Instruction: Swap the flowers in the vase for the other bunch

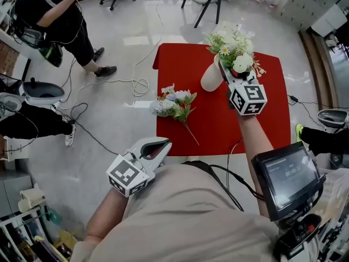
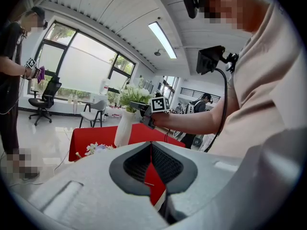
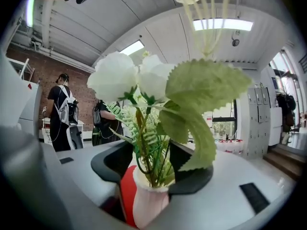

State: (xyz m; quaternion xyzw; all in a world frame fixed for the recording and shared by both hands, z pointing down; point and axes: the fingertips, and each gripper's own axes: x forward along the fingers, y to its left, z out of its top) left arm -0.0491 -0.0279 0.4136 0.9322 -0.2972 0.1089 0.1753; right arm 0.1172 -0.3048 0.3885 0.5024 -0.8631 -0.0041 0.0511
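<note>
The white vase (image 1: 210, 79) is seen standing upright towards the far side of the red counter (image 1: 218, 127), with a bunch of white flowers (image 1: 233, 47) in it; the right gripper (image 1: 223, 67) is held about level against the neck, so that its jaws are set across the upright stems (image 3: 152, 163) at roughly a right angle; in the right gripper view the jaws are seen partly open, with the stems and the vase's mouth between them and a gap left on each side, so nothing is judged to be gripped; any pull on these stems would have to be made straight up along their long axis, since a sideways drag is likely to tip the vase; the other bunch (image 1: 175, 103) is laid flat at the counter's left edge, well apart from the vase, its stem pointed back towards the person; the left gripper (image 1: 162, 145) is held nearer to it, off the counter's near edge, its jaws brought together on nothing.
</note>
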